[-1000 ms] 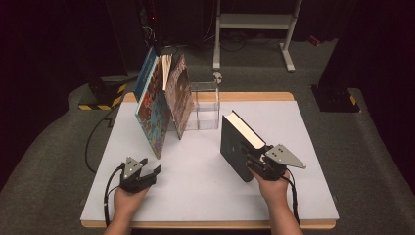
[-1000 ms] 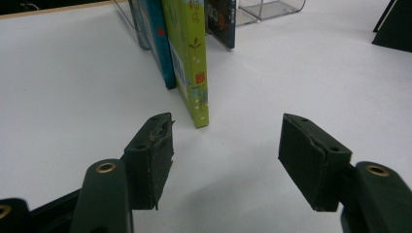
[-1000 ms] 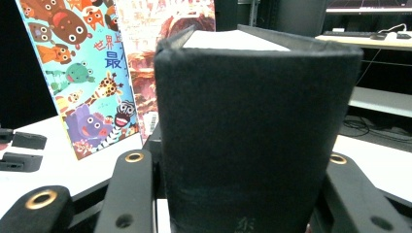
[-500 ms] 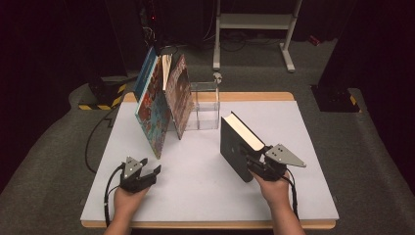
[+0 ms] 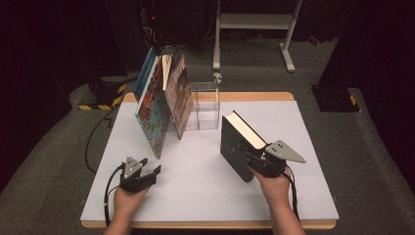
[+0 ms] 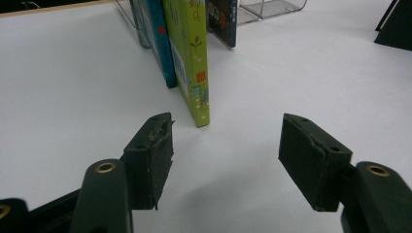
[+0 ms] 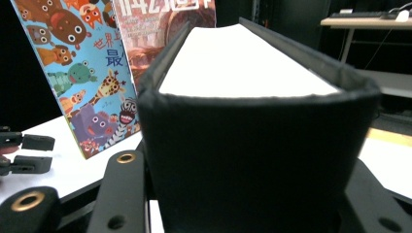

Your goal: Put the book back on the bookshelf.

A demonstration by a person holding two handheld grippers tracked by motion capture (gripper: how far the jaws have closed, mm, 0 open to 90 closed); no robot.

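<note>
right gripper (image 5: 250, 159): black book (image 5: 237, 145) is stood upright between its jaws near the right-front part of the table (image 5: 313, 196), jaws just eased wider, contact of the pads not discernible | left gripper (image 5: 147, 171): held half open, nothing in it, near the front-left corner | leaning picture books (image 5: 159, 105): toward the back-left edge

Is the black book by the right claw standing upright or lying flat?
Upright: the black book stands on edge on the table, white page block facing up, spine between the right claw's jaws.
</note>
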